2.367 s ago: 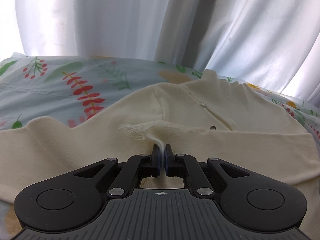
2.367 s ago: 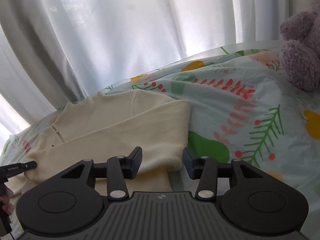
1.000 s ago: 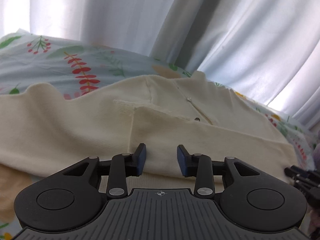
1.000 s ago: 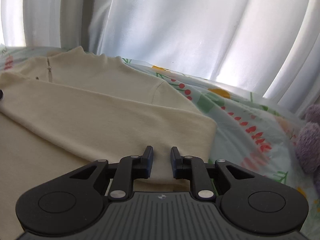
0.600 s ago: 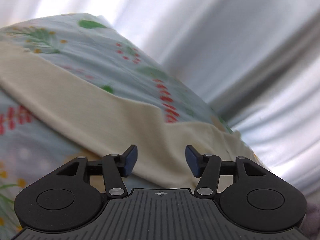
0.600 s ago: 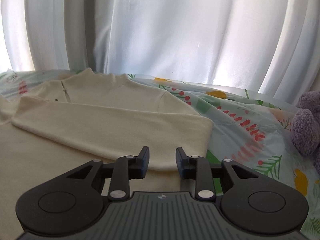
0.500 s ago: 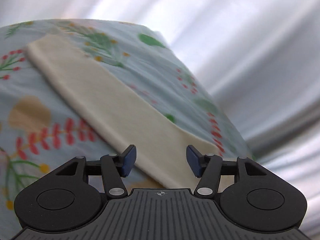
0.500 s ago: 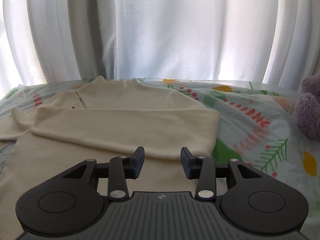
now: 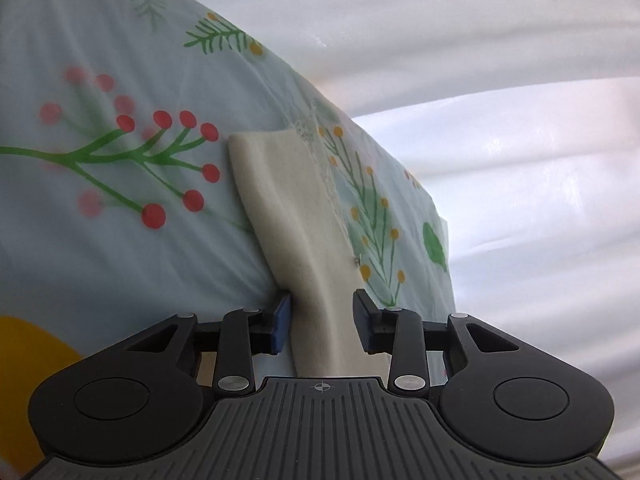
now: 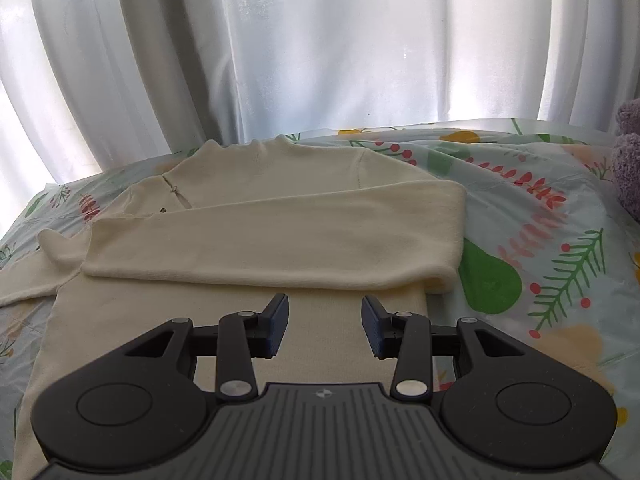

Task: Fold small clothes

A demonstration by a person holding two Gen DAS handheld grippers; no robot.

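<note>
A cream long-sleeved top [image 10: 256, 184] lies flat on the floral sheet [image 10: 540, 216], neck toward the curtain. Its right sleeve [image 10: 280, 240] is folded across the chest, the cuff end at the left. My right gripper [image 10: 324, 320] is open and empty just above the top's lower body. In the left wrist view the other sleeve [image 9: 304, 232] stretches straight out over the sheet [image 9: 100, 208], its cuff at the far end. My left gripper [image 9: 322, 324] is open with its jaws either side of this sleeve, not closed on it.
White curtains [image 10: 320, 48] hang behind the bed. A purple plush toy [image 10: 628, 160] sits at the right edge. The sheet's edge [image 9: 440, 240] drops off beyond the outstretched sleeve.
My left gripper let go of the folded sleeve, opened, and swung left along the other sleeve toward its cuff. My right gripper opened wider and drew back from the folded sleeve.
</note>
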